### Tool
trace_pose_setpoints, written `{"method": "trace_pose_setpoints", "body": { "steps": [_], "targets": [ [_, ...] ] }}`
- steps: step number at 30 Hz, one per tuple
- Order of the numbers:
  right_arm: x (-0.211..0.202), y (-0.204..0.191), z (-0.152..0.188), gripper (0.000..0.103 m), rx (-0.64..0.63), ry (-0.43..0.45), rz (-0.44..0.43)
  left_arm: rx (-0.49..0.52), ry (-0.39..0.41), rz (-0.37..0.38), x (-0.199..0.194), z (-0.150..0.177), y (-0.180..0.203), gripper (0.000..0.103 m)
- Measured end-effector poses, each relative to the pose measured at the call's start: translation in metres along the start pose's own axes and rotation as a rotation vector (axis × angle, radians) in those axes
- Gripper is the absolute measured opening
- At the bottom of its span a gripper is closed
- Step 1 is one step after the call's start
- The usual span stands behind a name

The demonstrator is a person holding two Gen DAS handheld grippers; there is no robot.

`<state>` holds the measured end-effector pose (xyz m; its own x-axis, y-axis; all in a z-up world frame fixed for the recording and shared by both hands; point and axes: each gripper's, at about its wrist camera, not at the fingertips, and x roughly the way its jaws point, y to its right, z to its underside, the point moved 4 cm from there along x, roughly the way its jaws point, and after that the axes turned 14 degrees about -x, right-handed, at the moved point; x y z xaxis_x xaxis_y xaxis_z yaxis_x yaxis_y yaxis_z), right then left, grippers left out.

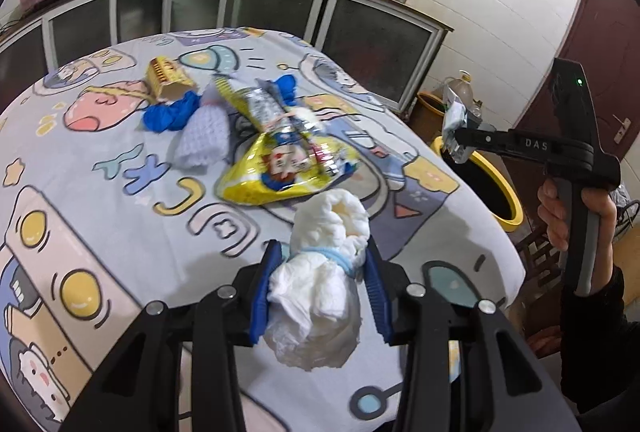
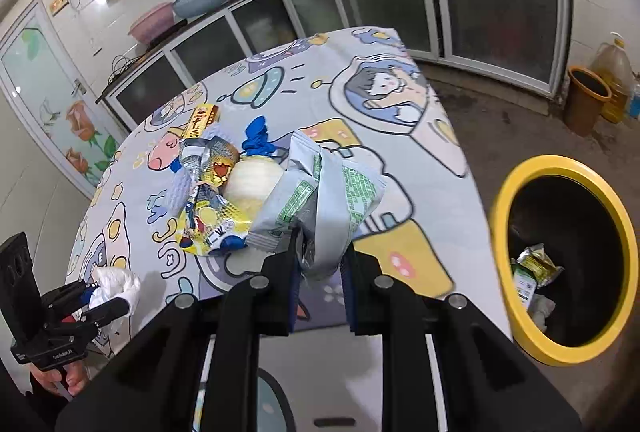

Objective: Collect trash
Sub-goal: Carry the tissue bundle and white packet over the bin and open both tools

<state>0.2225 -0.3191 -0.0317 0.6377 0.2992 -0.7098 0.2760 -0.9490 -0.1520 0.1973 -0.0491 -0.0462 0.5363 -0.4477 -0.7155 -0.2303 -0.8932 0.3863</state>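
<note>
Both claws were loaded. Left claw [image 1: 320, 284] was clamped on a white crumpled wad [image 1: 320, 272], tissue or a rolled diaper, couldn't tell which, blue pads pressing its sides at the waist where a pale blue band ran round it. The wad bulged out above and below the pads, so it was soft, light and compressible; grip at that cinched middle looked right, since a hold on a loose end would probably let it unroll or slip. Right claw [image 2: 320, 256] was pinched on a silver-and-green foil wrapper [image 2: 320, 192], held by its lower crumpled edge with the rest fanning out ahead of the claw. Judged weightless, thin, slick foil: a fold or doubled edge gives the pads more to bite than a single ply. The yellow-rimmed bin [image 2: 560, 168] sat on the floor to the right of the right claw, well below it, some wrappers already inside. Ahead of both claws on the counter [image 1: 100, 160] lay the remaining litter: yellow snack bag [image 1: 280, 172], blue crumpled glove-like thing [image 1: 168, 112], pale lilac foam net [image 1: 204, 140], small yellow carton [image 1: 166, 80]. All looked light; the bag crinkly and slippery.
</note>
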Motion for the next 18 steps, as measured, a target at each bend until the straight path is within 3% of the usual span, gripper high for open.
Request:
{"method": "trace_pose_setpoints", "body": {
  "steps": [18],
  "targets": [
    [-0.068,0.103,0.053,0.018,0.173,0.053,0.166,0.182,-0.081,0.126,0.062,-0.015,0.124,0.038]
  ]
}}
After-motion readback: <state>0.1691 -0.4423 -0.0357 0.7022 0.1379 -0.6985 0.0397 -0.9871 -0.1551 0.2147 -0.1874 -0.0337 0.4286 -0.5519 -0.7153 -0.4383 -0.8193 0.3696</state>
